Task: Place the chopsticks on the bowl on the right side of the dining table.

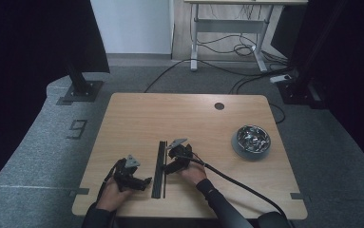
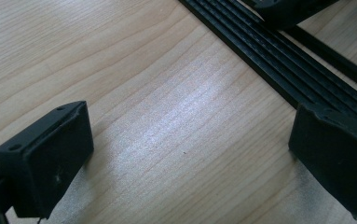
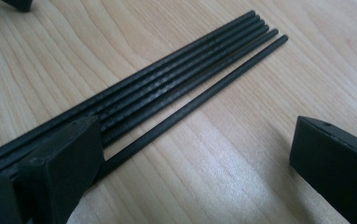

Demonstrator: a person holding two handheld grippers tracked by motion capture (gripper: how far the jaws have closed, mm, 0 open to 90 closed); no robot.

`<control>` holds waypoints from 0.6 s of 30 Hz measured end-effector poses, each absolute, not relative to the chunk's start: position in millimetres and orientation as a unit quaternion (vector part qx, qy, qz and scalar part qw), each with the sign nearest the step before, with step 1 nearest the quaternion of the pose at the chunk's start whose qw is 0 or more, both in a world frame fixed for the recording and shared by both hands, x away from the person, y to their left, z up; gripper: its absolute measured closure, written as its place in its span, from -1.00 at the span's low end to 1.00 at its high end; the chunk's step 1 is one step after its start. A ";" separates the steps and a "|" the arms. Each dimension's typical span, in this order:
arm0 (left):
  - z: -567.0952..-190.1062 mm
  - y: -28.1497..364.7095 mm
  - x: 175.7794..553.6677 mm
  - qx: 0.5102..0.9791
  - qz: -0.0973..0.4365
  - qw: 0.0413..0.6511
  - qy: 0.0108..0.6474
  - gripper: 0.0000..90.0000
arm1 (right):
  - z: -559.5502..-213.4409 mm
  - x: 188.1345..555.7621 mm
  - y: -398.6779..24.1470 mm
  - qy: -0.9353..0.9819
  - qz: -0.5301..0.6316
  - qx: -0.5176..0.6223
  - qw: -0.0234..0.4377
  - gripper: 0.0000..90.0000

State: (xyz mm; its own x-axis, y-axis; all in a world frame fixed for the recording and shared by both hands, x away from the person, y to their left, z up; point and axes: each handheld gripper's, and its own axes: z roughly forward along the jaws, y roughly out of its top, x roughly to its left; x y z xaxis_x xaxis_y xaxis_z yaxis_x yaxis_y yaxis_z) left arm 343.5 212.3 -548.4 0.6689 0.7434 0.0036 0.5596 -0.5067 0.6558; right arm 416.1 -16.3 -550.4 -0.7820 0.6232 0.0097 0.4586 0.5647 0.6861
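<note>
Centrally, in the lower middle of the high view: a bundle of black rods point(image 1: 159, 168), thin and threaded, lying flat on the wooden table point(image 1: 184, 118) and running from near the front edge up toward the middle of the frame.

Item, rods in the right gripper view: several rods side by side and touching, crossing the frame from lower left to upper right; one single rod point(image 3: 199, 100) lies just apart from the group on its lower-right side.

Item, left gripper point(image 1: 144, 183): low in the high view, just left of the rods, held in the left hand point(image 1: 110, 192). Its own view shows jaws released and wide apart, bare table between them; the right-hand jaw sits at the edge of the rods point(image 2: 278, 60).

Item, right gripper point(image 1: 167, 167): just right of the rods, held in the right hand point(image 1: 194, 172). Jaws released; the single rod passes by the left-hand jaw, nothing grasped.

Item, metal bowl point(image 1: 253, 139): right of centre in the high view, well apart from the rods, with shiny contents too small to identify.
</note>
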 end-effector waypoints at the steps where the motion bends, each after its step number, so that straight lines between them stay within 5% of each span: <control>1: -548.4 212.3 343.5 0.856 0.144 0.319 0.380 -1.00 | -550.5 415.8 -16.7 0.877 0.349 0.307 0.119 -0.95; 8: -548.4 212.3 343.5 0.856 0.144 0.319 0.381 -1.00 | -549.5 415.7 -21.6 0.877 0.344 0.314 0.120 -0.92; 18: -548.4 212.4 343.5 0.857 0.144 0.318 0.380 -1.00 | -544.5 417.2 -33.4 0.877 0.339 0.320 0.119 -0.59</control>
State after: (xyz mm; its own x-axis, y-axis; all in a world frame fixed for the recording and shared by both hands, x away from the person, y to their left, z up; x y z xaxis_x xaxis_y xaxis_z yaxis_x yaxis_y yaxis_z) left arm 343.5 212.4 -548.4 0.6699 0.7424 0.0047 0.5591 -0.5087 0.6547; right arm 417.2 -33.4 -544.5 -0.7664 0.6423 0.0086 0.4809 0.5649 0.6705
